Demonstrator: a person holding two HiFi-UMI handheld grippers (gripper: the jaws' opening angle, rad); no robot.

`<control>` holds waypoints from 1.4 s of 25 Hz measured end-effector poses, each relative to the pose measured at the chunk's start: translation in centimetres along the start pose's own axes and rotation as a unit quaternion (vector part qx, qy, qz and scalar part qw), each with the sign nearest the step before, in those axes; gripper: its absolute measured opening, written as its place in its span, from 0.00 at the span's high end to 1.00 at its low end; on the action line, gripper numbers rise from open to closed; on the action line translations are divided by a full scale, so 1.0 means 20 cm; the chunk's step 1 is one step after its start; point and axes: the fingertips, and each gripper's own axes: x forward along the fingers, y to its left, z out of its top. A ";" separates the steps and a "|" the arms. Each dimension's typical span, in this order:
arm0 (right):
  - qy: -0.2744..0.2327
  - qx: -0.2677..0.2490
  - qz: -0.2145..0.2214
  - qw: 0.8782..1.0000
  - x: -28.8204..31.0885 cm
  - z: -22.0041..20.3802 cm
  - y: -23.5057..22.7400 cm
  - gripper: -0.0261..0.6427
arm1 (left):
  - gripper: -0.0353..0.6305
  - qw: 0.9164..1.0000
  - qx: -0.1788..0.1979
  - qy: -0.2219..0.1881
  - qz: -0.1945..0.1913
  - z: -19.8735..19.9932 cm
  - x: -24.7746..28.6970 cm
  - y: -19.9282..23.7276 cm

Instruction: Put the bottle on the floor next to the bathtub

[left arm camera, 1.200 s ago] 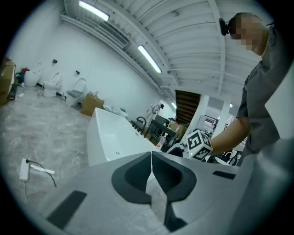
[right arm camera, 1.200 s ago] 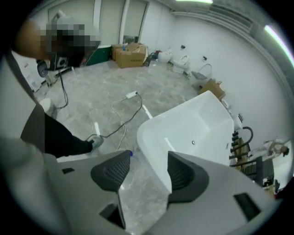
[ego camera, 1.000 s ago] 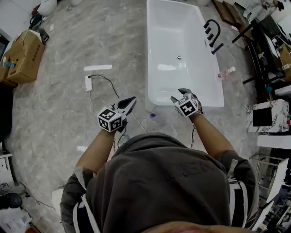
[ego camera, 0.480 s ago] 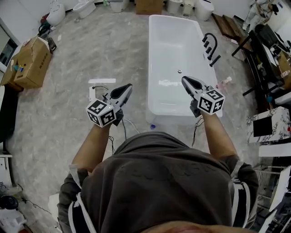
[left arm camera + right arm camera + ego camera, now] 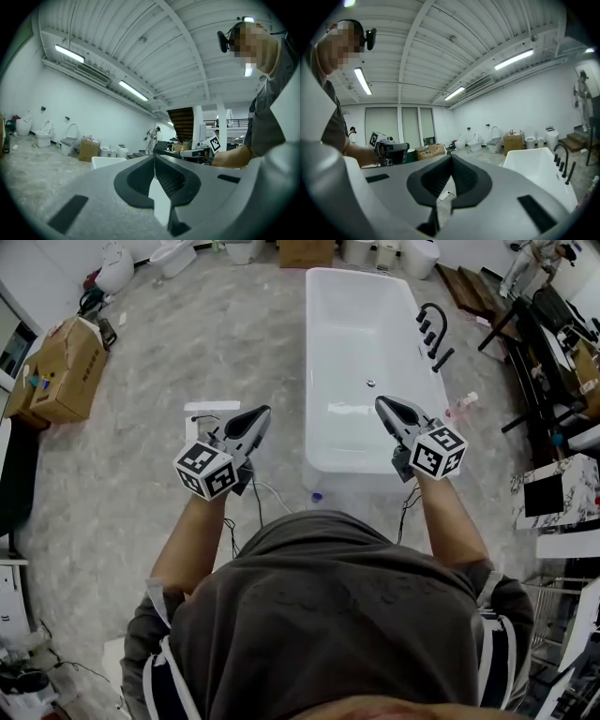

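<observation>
Your torso: the dark grey sweatshirt [image 5: 328,615] fills the bottom of the head view, with both of your forearms reaching forward from it.

Left gripper [image 5: 262,413]: you hold it up over the floor [image 5: 131,484] to the left of the tub. Its tongs are pressed together tip to tip, with nothing between them.

Right gripper [image 5: 381,402]: you hold it raised over the near end of the tub. Its tongs are also pressed together and carry nothing.

Blue-capped bottle [image 5: 316,496]: it is on the floor just beside the near end of the bathtub [image 5: 361,479], between your two arms and well below both grippers. Little more than its bluish top shows.

Bathtub: white and rectangular, running lengthwise away from you.

Pink bottle [image 5: 465,404]: it is on the floor by the tub's right side, near the faucet.

Faucet [image 5: 433,326]: black, standing at the tub's right rim toward the far half.

Cardboard box [image 5: 61,371]: it sits on the floor far off to your left.

Toilets [image 5: 173,253]: white fixtures lined up at the far end of the room.
</observation>
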 end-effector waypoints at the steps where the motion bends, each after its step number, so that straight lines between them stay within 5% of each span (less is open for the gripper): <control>1: 0.000 -0.001 0.000 1.000 0.00 0.00 0.01 0.97 | 0.94 1.000 -0.001 -0.001 -0.001 0.00 -0.01 -0.01; 35: 0.042 -0.044 0.002 0.998 -0.02 -0.07 0.10 0.97 | 0.94 1.000 -0.018 -0.005 -0.005 -0.03 -0.07 -0.08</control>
